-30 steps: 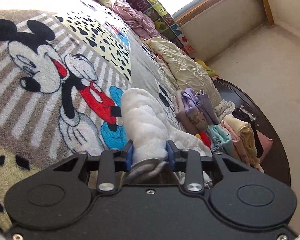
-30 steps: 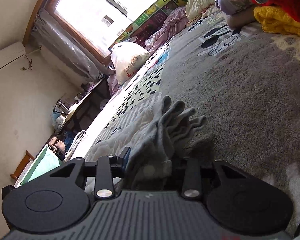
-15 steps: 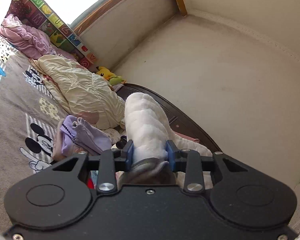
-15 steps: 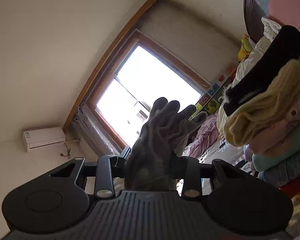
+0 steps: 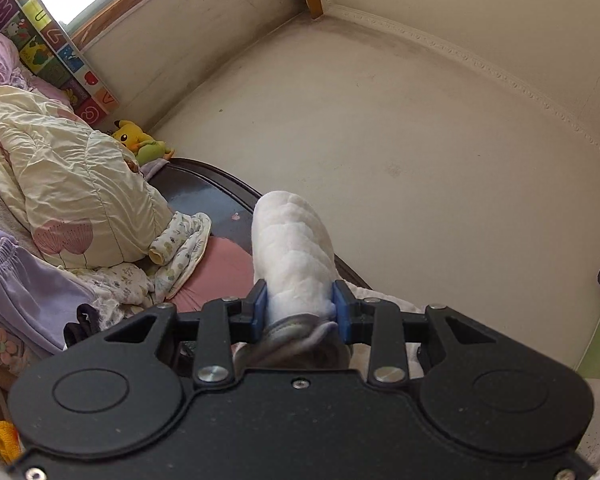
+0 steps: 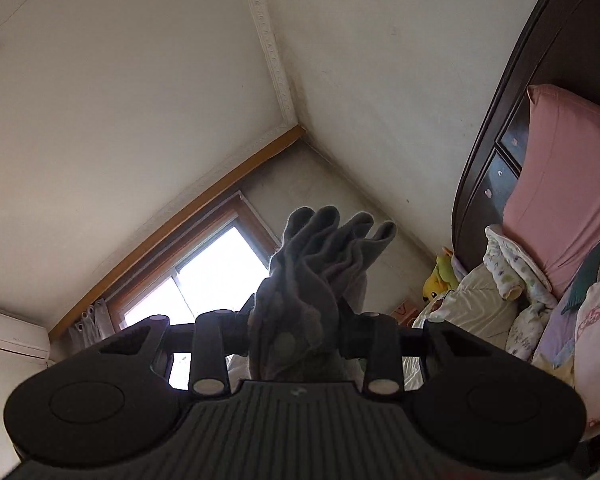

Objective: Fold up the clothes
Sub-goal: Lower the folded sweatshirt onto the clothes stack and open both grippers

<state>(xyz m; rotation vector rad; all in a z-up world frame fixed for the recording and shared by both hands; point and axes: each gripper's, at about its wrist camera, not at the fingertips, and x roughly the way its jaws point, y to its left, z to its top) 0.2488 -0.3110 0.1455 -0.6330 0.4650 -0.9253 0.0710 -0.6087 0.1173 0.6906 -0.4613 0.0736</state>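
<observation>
The left gripper (image 5: 299, 309) is tipped upward, away from the bed, so its camera looks mostly at the cream wall and ceiling moulding. Its jaws are clamped on a white quilted garment (image 5: 294, 248), which stands up between the blue pads (image 5: 259, 312) as a rounded, padded roll; a grey ribbed edge of the same piece bunches just behind the pads. The garment is held in the air, above the dark wooden headboard (image 5: 204, 188) and a pink pillow (image 5: 220, 270).

The right gripper (image 6: 300, 326) is pitched even more steeply, aimed at the ceiling corner and the window (image 6: 204, 276). Its jaws are closed on a bunch of grey fabric (image 6: 320, 264) that fans upward in several finger-like folds. Backlight from the window leaves this cloth dark, so it may be the same garment's other end, though that cannot be confirmed.

Along the bed's head lie other clothes: a cream puffy jacket (image 5: 72, 184), folded purple trousers (image 5: 28, 292), a small floral-print piece (image 5: 180, 244), and a yellow plush toy (image 5: 134, 136) against the wall. In the right wrist view the pink pillow leans on the headboard at the right edge.
</observation>
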